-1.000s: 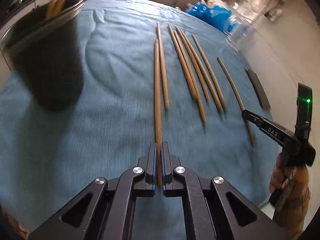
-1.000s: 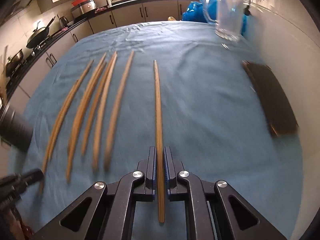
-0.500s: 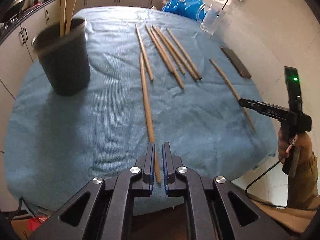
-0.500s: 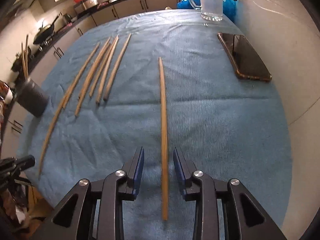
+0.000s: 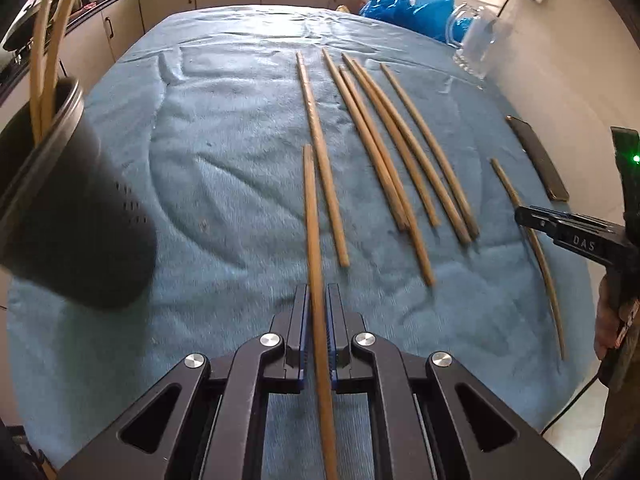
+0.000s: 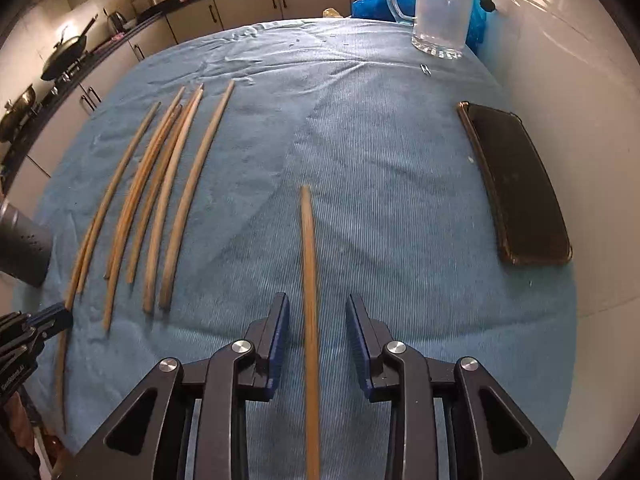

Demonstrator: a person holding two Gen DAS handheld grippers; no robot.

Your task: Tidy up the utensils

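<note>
Left view: black cup (image 5: 76, 216) is motion-blurred and clipped by the left edge; I can't see its base. The chopstick (image 5: 316, 264) in my left tongs (image 5: 318, 312) runs off the bottom edge. Right view: chopstick (image 6: 310, 320) is blurred, near end cut off. Cup contents unclear.

Table under blue cloth (image 6: 360, 160); chopsticks (image 6: 188, 196), phone (image 6: 516, 184), glass mug (image 6: 440, 12) lie on it.
</note>
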